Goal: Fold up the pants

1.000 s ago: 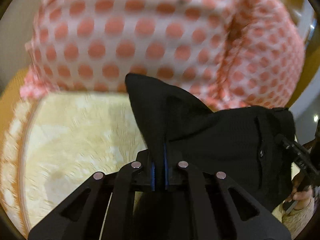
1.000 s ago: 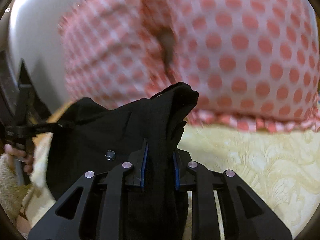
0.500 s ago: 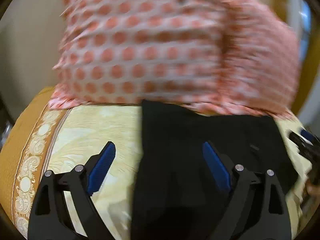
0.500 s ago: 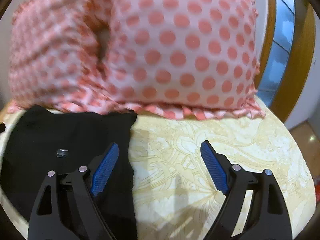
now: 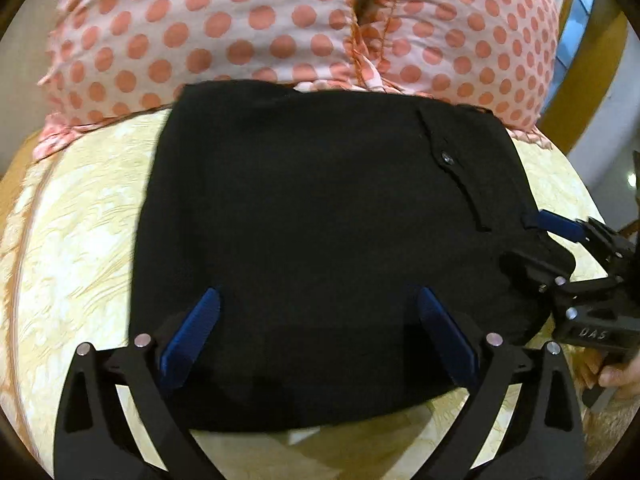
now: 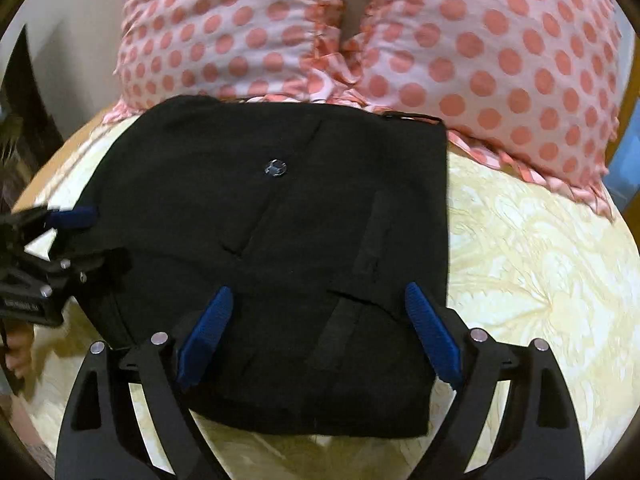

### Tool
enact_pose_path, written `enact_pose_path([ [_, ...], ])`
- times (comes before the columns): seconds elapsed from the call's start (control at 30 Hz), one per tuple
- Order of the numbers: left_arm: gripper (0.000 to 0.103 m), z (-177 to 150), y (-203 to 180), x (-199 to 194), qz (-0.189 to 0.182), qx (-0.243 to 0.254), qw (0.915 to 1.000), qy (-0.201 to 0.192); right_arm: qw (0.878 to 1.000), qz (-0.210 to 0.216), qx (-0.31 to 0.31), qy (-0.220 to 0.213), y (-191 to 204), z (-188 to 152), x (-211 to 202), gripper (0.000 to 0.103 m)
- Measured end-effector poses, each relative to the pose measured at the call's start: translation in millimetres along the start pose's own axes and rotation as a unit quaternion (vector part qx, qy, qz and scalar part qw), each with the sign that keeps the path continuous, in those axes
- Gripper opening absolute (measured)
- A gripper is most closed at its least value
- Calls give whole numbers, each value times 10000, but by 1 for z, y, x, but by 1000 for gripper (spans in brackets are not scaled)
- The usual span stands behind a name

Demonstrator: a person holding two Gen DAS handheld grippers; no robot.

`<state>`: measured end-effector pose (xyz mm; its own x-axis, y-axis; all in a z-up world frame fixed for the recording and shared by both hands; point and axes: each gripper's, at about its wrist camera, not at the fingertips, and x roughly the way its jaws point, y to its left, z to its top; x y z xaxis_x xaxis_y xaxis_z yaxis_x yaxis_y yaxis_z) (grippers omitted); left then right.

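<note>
The black pants (image 5: 320, 232) lie folded into a flat rectangle on the cream patterned bedspread (image 5: 80, 216), with a metal button (image 5: 445, 156) showing near the top. They also show in the right wrist view (image 6: 288, 240). My left gripper (image 5: 318, 300) is open above the near edge of the pants and holds nothing. My right gripper (image 6: 318, 296) is open above the near edge too, empty. The right gripper shows at the right edge of the left wrist view (image 5: 568, 256). The left gripper shows at the left edge of the right wrist view (image 6: 52, 240).
Two pink pillows with coral dots (image 5: 280, 24) (image 6: 480, 48) lean behind the pants and touch their far edge. A wooden frame (image 5: 584, 68) stands at the far right. The bedspread (image 6: 540, 264) spreads right of the pants.
Both grippers were shut on the pants and held them up; they have let go and opened. The pants now lie flat and folded, and both grippers have drawn back.
</note>
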<state>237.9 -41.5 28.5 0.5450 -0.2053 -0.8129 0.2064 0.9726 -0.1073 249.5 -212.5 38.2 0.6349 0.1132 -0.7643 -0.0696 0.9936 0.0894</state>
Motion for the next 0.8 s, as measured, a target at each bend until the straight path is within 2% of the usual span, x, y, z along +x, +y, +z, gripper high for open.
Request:
enact_pose_path([
  [0.13,101,-18,9,-33,294,-22,9991,-305,9979,-120,550,-312,-5,-17,-34,102],
  [0.17,101,-28,12,-42,490,-55,9981,-364,9972,-102,670,-313,-6,-23,-37,102],
  [0.23,101,-41,19,-47,648,-137,9972,-343,9960,20,866,-228,-5,-41,-45,102],
  [0.33,101,-70,28,-54,665,-347,9969,-228,9949,81,1000,-41,5,-60,-44,102],
  [0.57,101,-116,26,-67,1009,-471,9931,-379,9942,-47,1072,50,31,-88,-50,102],
  [0.8,101,-127,18,-63,1144,-333,9921,-383,9976,-297,626,-79,56,-100,-53,102],
])
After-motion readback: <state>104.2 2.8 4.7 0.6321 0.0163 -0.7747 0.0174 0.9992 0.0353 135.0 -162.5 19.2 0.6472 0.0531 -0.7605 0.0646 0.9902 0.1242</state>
